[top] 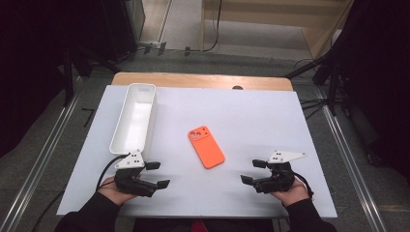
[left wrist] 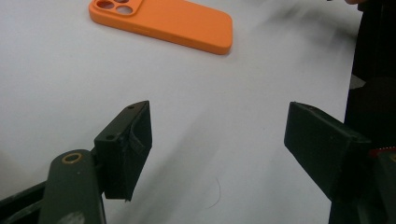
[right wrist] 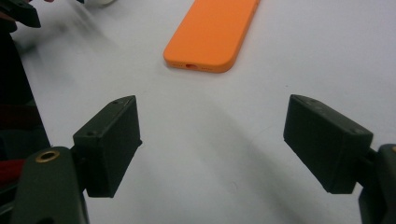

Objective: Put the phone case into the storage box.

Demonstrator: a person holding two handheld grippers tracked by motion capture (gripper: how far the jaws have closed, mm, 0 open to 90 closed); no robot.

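Note:
An orange phone case [top: 206,147] lies back up in the middle of the white table sheet [top: 251,116], its camera cut-outs toward the far side. My left gripper [top: 157,174] rests low near the front left, jaws apart, pointing right toward the case. My right gripper [top: 253,171] rests near the front right, jaws apart, pointing left. In the left gripper view the case [left wrist: 163,22] lies ahead, beyond the open left gripper [left wrist: 219,135]. In the right gripper view the case [right wrist: 212,32] lies ahead of the open right gripper [right wrist: 212,140], its port end nearest. Nothing sits between either pair of jaws.
A long white tray [top: 135,116] stands at the left of the sheet, just beyond my left gripper. The wooden table edge [top: 203,79] shows at the far side. Metal rails [top: 43,154] run along the floor on both sides.

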